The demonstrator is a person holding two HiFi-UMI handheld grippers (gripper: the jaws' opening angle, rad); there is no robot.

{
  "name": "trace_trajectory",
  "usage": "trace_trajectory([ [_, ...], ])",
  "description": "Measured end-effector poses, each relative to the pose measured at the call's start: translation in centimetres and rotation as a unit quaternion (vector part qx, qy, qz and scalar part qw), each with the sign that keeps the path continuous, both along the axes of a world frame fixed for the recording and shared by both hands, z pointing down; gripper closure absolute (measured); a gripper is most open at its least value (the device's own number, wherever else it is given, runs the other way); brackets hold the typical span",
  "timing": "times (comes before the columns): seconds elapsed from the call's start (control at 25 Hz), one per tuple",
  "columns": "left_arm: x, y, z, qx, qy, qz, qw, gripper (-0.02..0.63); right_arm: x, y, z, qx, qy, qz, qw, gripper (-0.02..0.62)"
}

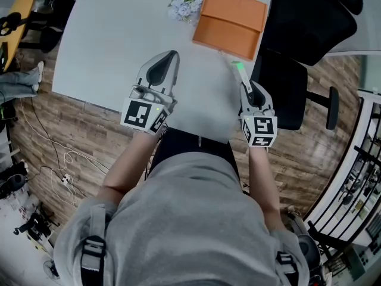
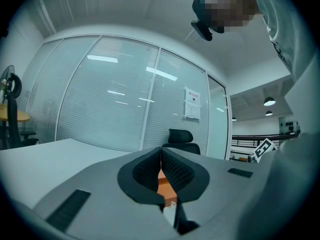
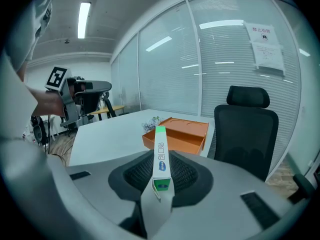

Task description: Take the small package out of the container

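The small package (image 1: 239,71), a slim white box with a green end, is clamped between the jaws of my right gripper (image 1: 243,80), just in front of the orange container (image 1: 231,21). The box stands out past the jaws over the white table (image 1: 113,34). In the right gripper view the package (image 3: 160,143) runs lengthwise between the pads of that gripper (image 3: 161,160), pointing at the open orange container (image 3: 176,134). My left gripper (image 1: 172,56) lies on the table to the left, jaws together with nothing in them. In its own view the left gripper (image 2: 161,151) shows the container (image 2: 165,186) behind the pads.
A small bunch of pale flowers (image 1: 185,6) lies left of the container. A black office chair (image 1: 284,88) stands close to the table's right edge, also seen as the chair (image 3: 246,131) in the right gripper view. Glass partition walls lie beyond. The table's front edge (image 1: 119,109) is near my body.
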State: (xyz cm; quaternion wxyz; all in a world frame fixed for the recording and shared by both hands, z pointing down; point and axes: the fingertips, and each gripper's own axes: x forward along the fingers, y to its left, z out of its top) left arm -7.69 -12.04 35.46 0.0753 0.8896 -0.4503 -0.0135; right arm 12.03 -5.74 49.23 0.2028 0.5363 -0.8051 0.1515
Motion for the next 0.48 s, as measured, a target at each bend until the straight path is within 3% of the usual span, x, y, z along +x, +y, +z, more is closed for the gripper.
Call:
trace_trajectory([
  [0.48, 0.4, 0.4, -0.4, 0.006, 0.003, 0.001, 1.0000, 0.586, 0.4, -1.1, -6.1, 0.068, -0.024, 0.013, 0.997, 0.483],
])
